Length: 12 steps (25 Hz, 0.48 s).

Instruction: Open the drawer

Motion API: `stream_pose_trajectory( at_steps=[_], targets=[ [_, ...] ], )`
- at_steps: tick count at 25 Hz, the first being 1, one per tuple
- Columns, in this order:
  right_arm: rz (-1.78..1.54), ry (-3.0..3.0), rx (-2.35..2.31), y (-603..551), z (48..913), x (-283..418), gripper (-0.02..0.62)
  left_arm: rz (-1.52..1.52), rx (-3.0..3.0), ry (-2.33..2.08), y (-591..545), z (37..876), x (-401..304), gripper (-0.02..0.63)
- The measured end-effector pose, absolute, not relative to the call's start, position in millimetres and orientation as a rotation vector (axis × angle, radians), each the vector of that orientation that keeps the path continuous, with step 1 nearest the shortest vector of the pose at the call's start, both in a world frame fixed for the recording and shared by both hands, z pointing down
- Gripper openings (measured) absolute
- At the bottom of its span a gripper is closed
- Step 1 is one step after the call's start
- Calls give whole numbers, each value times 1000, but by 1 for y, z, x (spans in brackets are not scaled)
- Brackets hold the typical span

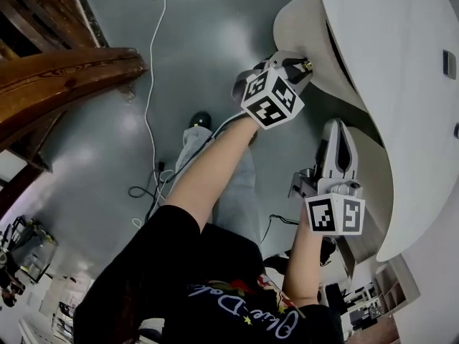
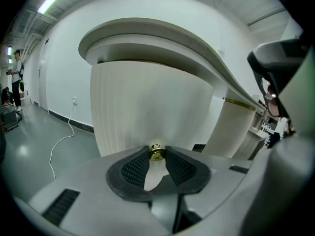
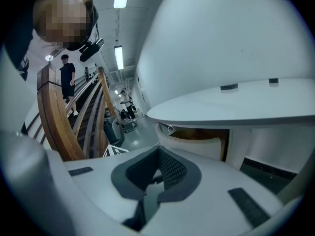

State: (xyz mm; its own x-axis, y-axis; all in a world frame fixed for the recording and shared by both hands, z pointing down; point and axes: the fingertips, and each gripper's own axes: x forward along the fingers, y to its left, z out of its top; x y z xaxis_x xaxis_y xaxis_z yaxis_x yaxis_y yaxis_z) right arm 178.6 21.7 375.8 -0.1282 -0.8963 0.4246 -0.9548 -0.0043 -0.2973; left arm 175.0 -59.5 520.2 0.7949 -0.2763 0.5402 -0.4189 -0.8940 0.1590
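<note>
Left gripper view puts the drawer [image 2: 147, 107] dead ahead. Its ribbed white front sits just under the counter [image 2: 162, 38] top, and my left gripper [image 2: 157, 155] has the small brass knob [image 2: 157, 150] pinched between its tips. So the grasp is made. In the right gripper view I see a curved white front standing out from under the counter, with a wooden inside showing behind it. I judge the drawer partly open, with more pulling left to do. My right gripper [image 3: 158, 154] hangs beside the counter, apart from the knob, its jaws pressed together on nothing. Across from the counter are a wooden staircase [image 3: 59, 122] and grey floor [image 1: 201, 49].
</note>
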Motion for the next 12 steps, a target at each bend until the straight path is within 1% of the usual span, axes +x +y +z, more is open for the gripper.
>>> stream_pose_trajectory(
  at_steps=[6,12],
  targets=[
    [812,-2131,2009,17,374,160,2,774,2707,-511,-55,522,159,101],
    [821,-2117,2033,22,366,157,0,791,2696,-499,-47,517,153,101]
  ],
)
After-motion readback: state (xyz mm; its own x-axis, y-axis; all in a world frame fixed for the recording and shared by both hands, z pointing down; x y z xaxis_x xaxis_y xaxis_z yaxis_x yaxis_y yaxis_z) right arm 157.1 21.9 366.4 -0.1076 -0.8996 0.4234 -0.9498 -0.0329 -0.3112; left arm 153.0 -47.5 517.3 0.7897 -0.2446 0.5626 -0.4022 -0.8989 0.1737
